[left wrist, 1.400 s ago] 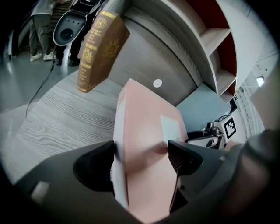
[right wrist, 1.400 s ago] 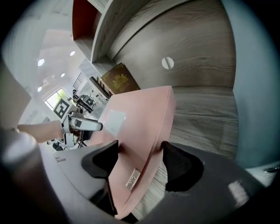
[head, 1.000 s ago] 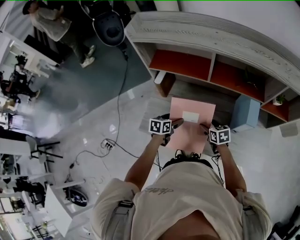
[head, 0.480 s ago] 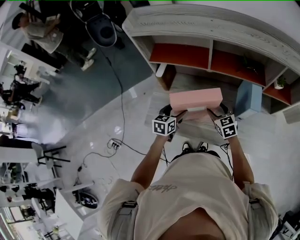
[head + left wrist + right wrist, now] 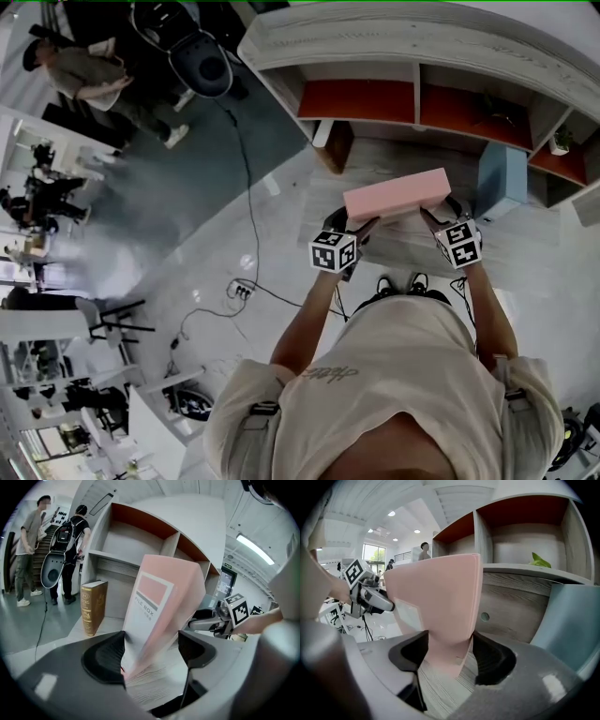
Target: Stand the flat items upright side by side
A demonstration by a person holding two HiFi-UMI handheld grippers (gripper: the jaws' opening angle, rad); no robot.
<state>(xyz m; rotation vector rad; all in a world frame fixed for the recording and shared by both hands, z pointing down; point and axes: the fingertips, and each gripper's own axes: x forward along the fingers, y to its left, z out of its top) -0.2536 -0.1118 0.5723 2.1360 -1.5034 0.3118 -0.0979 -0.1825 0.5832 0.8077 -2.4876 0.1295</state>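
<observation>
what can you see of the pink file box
The file box is pale pink, slim and rectangular, smooth like card or plastic, with a white label printed FILE BOX. It stands tilted on a long edge over the wood-grain ledge. The left gripper and right gripper clamp its two ends, their jaws having just closed further on it. Whether it touches the ledge is unclear.
</observation>
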